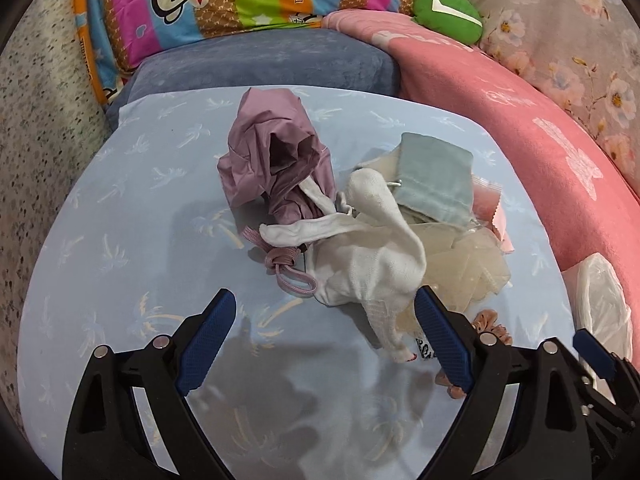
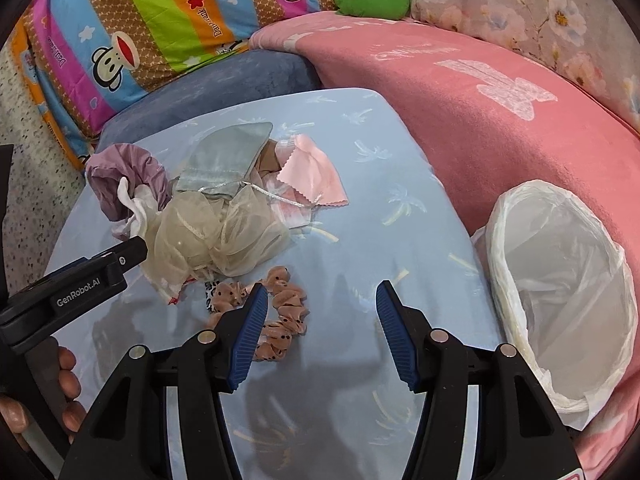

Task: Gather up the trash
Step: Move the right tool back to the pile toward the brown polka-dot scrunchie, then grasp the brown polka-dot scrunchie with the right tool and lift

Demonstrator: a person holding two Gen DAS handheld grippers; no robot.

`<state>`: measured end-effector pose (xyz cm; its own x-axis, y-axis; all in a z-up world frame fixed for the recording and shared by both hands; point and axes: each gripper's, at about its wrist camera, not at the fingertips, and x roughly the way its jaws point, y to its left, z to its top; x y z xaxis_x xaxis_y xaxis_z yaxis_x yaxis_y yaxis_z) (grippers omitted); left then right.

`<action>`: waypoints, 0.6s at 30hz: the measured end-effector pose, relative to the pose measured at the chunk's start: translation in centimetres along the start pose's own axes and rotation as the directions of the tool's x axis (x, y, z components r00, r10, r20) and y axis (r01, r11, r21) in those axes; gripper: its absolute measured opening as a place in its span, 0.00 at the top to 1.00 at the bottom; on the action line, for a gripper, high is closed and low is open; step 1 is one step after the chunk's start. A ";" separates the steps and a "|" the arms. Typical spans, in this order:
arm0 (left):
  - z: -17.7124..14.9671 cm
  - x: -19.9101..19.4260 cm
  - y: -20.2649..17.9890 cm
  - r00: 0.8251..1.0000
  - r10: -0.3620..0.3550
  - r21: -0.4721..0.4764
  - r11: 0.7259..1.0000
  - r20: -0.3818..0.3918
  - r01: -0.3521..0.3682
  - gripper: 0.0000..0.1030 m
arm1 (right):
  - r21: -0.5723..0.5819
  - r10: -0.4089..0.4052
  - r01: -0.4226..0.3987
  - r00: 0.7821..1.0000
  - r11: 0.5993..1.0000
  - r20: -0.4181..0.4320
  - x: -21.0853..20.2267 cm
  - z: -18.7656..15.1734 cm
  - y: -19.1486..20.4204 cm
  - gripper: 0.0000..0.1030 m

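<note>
A heap of small things lies on the light blue palm-print cloth: a purple drawstring pouch, a white cloth bag, a pale blue pouch, a sheer beige pouch and a pink cloth. My left gripper hangs wide open just before the white bag, whose lower end lies by the right finger. My right gripper is open over bare cloth. A pink dotted scrunchie lies beside its left finger. A bin with a white liner stands open at the right.
A pink blanket curves behind and to the right of the bin. A striped monkey-print pillow, a blue cushion and a green plush lie at the back. A hand holds the left gripper's handle.
</note>
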<state>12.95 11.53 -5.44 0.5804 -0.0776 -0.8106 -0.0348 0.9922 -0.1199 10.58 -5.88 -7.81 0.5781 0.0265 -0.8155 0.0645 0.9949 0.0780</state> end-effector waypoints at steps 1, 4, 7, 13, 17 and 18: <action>0.1 0.0 0.0 1.000 -0.005 0.001 1.000 0.001 0.005 0.16 | -0.002 -0.001 0.001 1.000 1.000 -0.004 0.3 0.0 0.2 0.46; 0.2 0.1 0.0 1.000 -0.016 0.008 1.000 0.008 0.016 0.17 | -0.004 -0.004 0.004 1.000 1.000 -0.020 1.3 0.0 0.5 0.46; 0.3 0.5 0.2 0.999 -0.037 0.011 0.999 -0.001 0.037 0.30 | -0.006 -0.008 0.008 0.999 1.000 -0.041 2.2 -0.2 0.6 0.46; 0.2 1.3 0.8 0.996 -0.079 0.016 0.997 -0.036 0.080 0.72 | -0.009 -0.018 0.017 0.996 1.000 -0.085 3.8 -1.1 0.8 0.50; 0.1 1.2 1.0 0.995 -0.093 0.012 0.996 -0.041 0.094 0.89 | -0.015 -0.008 0.006 0.994 1.000 -0.111 4.4 -1.8 0.9 0.70; 0.0 1.0 1.0 0.995 -0.093 0.012 0.996 -0.037 0.093 0.90 | -0.024 -0.014 0.012 0.995 1.000 -0.103 4.3 -2.0 1.1 0.72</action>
<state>13.54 12.50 -6.37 0.5509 -0.1729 -0.8165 0.0295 0.9817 -0.1880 11.54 -4.51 -12.37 0.4903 0.0221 -0.8713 0.0521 0.9971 0.0546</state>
